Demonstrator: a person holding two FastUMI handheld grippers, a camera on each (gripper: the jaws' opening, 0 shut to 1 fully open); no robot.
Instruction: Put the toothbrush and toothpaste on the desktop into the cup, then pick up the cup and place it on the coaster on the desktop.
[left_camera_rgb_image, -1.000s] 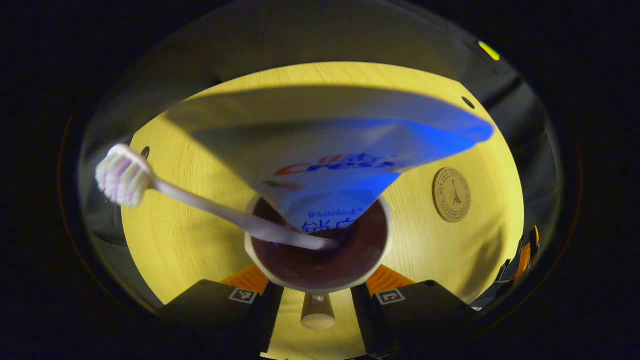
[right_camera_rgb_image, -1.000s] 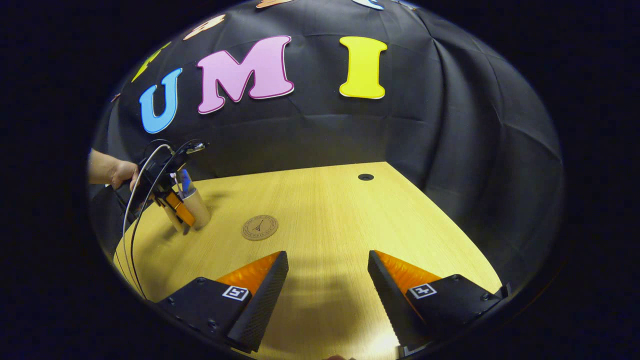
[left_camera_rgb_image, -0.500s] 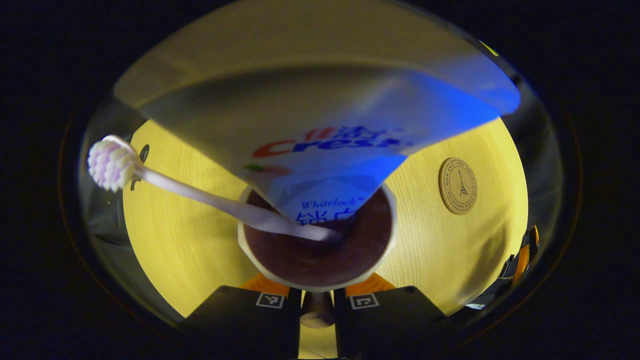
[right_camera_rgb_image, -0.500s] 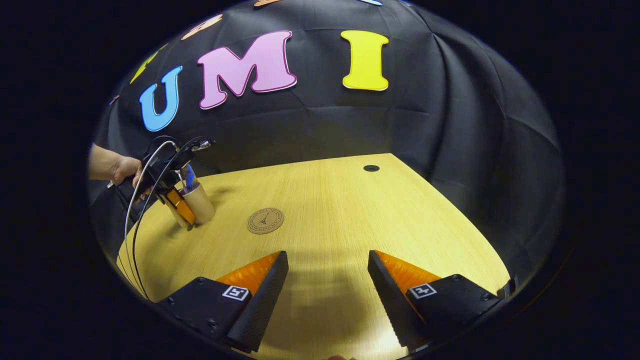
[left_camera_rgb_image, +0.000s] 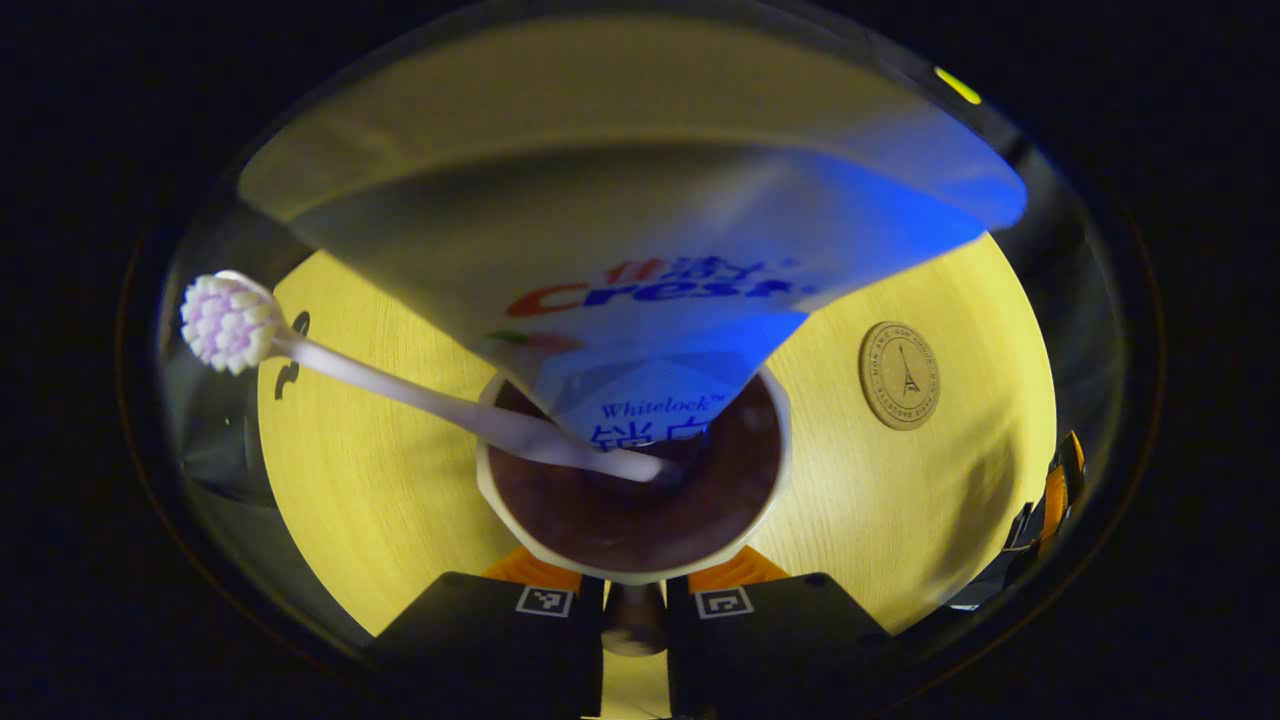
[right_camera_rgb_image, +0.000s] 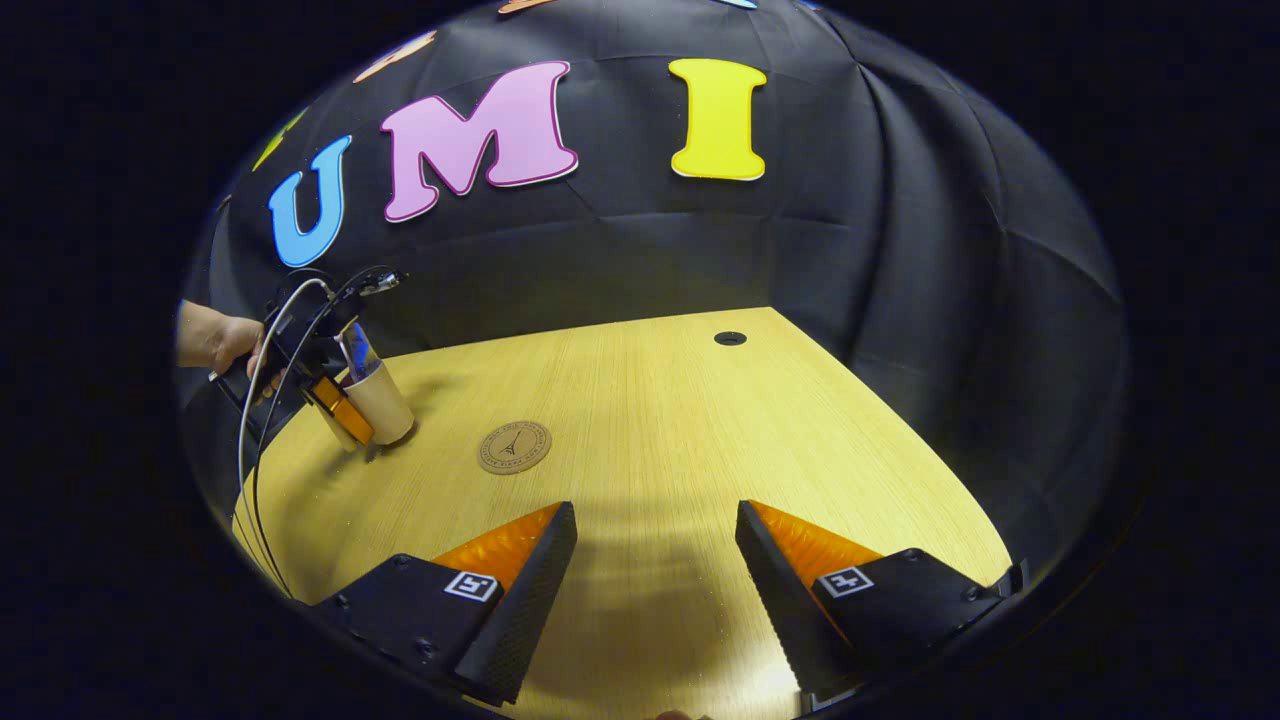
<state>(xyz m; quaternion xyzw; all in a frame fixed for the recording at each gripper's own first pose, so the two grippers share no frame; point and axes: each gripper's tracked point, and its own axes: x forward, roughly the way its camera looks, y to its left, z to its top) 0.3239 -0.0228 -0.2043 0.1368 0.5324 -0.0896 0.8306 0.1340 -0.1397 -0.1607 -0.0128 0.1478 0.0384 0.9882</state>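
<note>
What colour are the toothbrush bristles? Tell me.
White and pale pink, on the toothbrush head; clearest in the left gripper view.

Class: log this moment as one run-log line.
left gripper: shut on beige cup's handle | white toothbrush, blue toothpaste tube: inside | round cork coaster: bare

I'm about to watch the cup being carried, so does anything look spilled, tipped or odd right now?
Nothing stands out. The toothbrush and toothpaste lean in the cup, held by the left gripper; the coaster lies flat.
</note>
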